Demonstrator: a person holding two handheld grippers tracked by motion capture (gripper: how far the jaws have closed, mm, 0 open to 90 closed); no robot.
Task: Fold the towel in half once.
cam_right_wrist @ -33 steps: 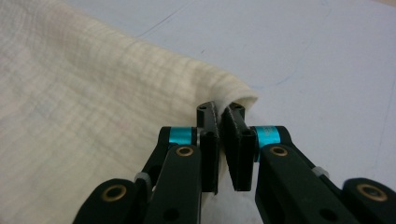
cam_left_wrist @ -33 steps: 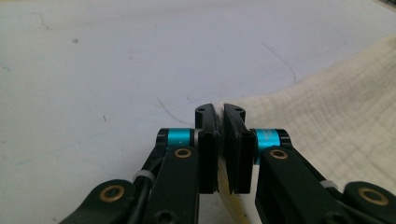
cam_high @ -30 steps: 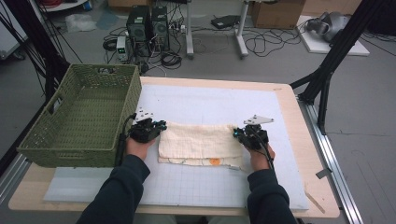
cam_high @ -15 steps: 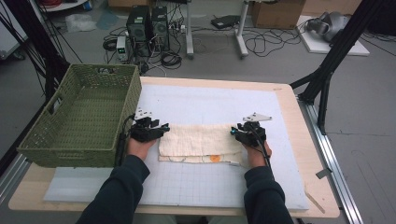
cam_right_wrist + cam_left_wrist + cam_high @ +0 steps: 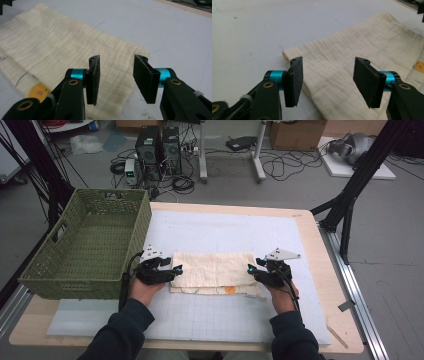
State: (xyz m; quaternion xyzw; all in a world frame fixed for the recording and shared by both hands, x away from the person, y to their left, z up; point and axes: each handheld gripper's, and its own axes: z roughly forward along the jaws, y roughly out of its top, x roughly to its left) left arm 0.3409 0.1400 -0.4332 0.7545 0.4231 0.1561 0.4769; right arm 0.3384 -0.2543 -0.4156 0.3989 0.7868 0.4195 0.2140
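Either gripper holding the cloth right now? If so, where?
Nothing is held. The left gripper and right gripper have just been opening; both stand open over the ends of the folded cloth, which lies flat.

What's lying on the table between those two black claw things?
The folded cream cloth spans from the left gripper to the right gripper, as the high view shows.

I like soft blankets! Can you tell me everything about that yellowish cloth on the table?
The cloth is pale cream with a crinkly, gauzy weave, like muslin. It lies flat, folded into a long rectangle with layers stacked, on the white mat near the person's side. An orange patch peeks out at its near edge, with thin dark stitching close by. The left claw and right claw sit at its two short ends; their jaws have just been opening and now stand apart above it, not pinching it.
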